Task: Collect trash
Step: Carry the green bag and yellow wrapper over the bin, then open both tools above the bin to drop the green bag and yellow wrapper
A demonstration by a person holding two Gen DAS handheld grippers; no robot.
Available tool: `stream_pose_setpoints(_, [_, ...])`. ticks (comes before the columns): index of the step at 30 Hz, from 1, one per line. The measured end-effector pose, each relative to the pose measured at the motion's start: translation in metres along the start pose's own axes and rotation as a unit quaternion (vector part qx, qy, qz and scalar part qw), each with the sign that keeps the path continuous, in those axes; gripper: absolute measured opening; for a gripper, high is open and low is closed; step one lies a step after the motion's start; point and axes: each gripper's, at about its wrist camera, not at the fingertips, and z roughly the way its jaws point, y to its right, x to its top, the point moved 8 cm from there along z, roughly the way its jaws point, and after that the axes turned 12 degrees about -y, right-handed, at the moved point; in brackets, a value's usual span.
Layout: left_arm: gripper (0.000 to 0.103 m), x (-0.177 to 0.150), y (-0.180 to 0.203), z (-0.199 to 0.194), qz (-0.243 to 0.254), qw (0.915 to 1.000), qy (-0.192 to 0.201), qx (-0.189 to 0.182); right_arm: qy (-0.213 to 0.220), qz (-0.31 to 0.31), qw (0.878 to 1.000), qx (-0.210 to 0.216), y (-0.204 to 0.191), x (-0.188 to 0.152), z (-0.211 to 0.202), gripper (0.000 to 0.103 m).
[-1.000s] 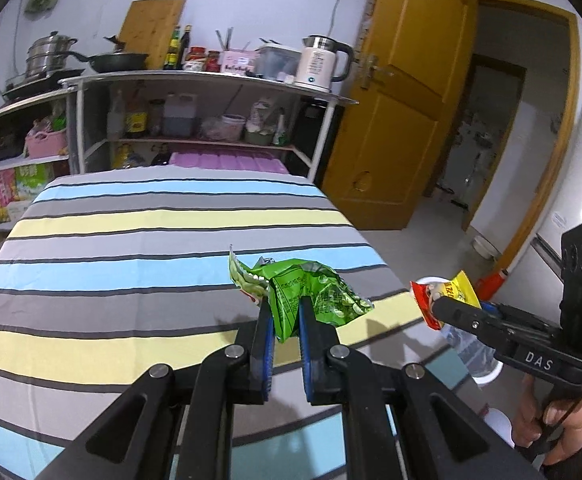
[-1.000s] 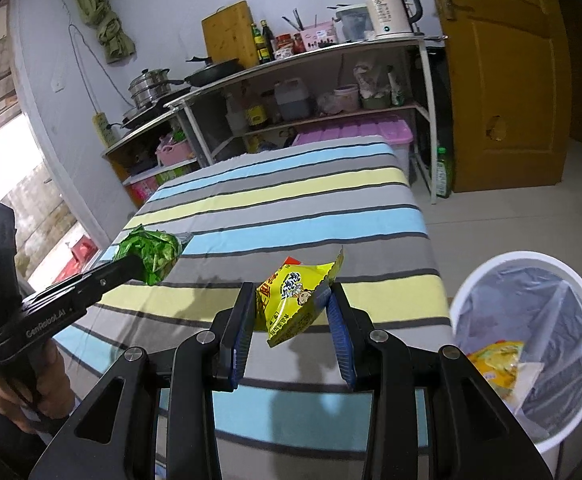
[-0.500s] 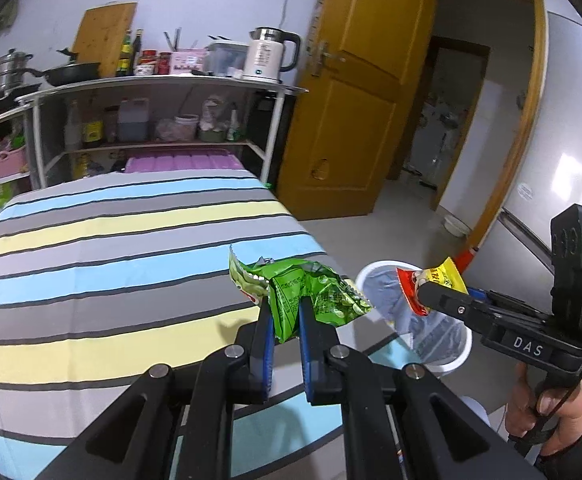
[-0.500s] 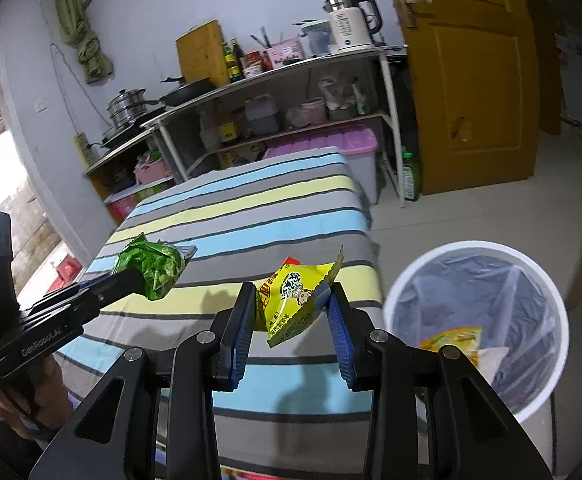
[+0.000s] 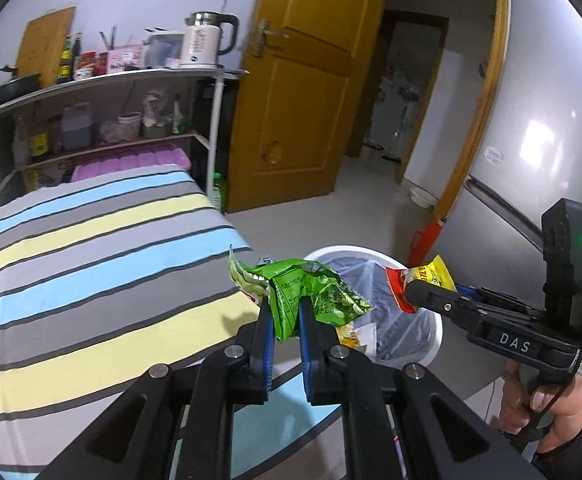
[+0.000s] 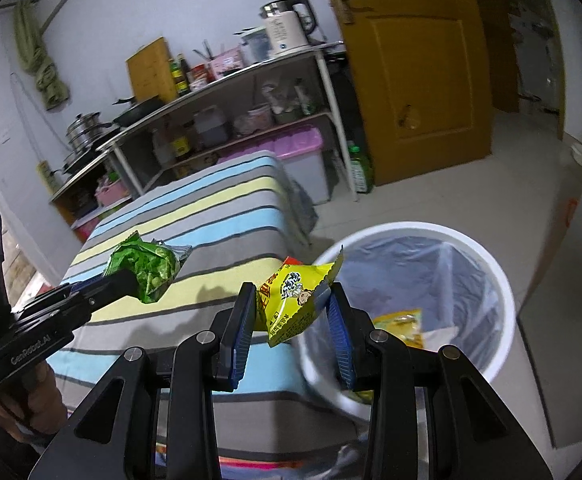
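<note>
Two wrappers on the move! Over the past second both have swung off the striped desk [image 5: 91, 248] toward the bin [image 6: 503, 276]. Left tool [image 5: 285, 320] is clamped on the green wrapper [image 5: 307, 288], now hanging by the desk's corner, with the bin just behind it. Right tool [image 6: 291, 320] is clamped on the yellow wrapper [image 6: 295, 300], right at the bin's near rim. Looks like the drop comes next; earlier trash already lies inside.

I see even, dim indoor light; glare patches on the refrigerator [image 5: 539, 148]; soft shadows on the striped bench [image 6: 211, 292]; fisheye bending with dark vignetted corners; slight motion blur at the shelves [image 6: 227, 128].
</note>
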Motion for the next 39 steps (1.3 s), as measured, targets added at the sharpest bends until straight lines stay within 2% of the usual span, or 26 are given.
stream_pose_setpoints(13, [0.011, 0.004, 0.041, 0.061, 0.038, 0.9978, -0.049, -0.024, -0.020, 0.052, 0.998, -0.022, 0.060, -0.010, 0.013, 0.037])
stream_pose_setpoints(24, [0.011, 0.004, 0.057, 0.101, 0.056, 0.9949, -0.080, -0.028, -0.047, 0.075, 0.995, -0.036, 0.086, -0.022, 0.031, 0.038])
stream_pose_setpoints(25, [0.011, 0.003, 0.057, 0.105, 0.055, 0.9945, -0.084, -0.028, -0.051, 0.076, 0.995, -0.038, 0.089, -0.024, 0.033, 0.039])
stream_pose_setpoints(26, [0.012, 0.002, 0.057, 0.108, 0.055, 0.9942, -0.087, -0.029, -0.054, 0.076, 0.995, -0.041, 0.091, -0.025, 0.035, 0.045])
stream_pose_setpoints(28, [0.017, 0.002, 0.058, 0.112, 0.056, 0.9939, -0.091, -0.029, -0.057, 0.079, 0.994, -0.042, 0.094, -0.026, 0.036, 0.054])
stream_pose_setpoints(31, [0.022, 0.000, 0.059, 0.113, 0.055, 0.9937, -0.092, -0.032, -0.056, 0.080, 0.994, -0.041, 0.097, -0.028, 0.035, 0.054])
stream_pose_setpoints(39, [0.022, 0.003, 0.056, 0.101, 0.048, 0.9953, -0.077, -0.034, -0.040, 0.074, 0.995, -0.043, 0.091, -0.025, 0.024, 0.054])
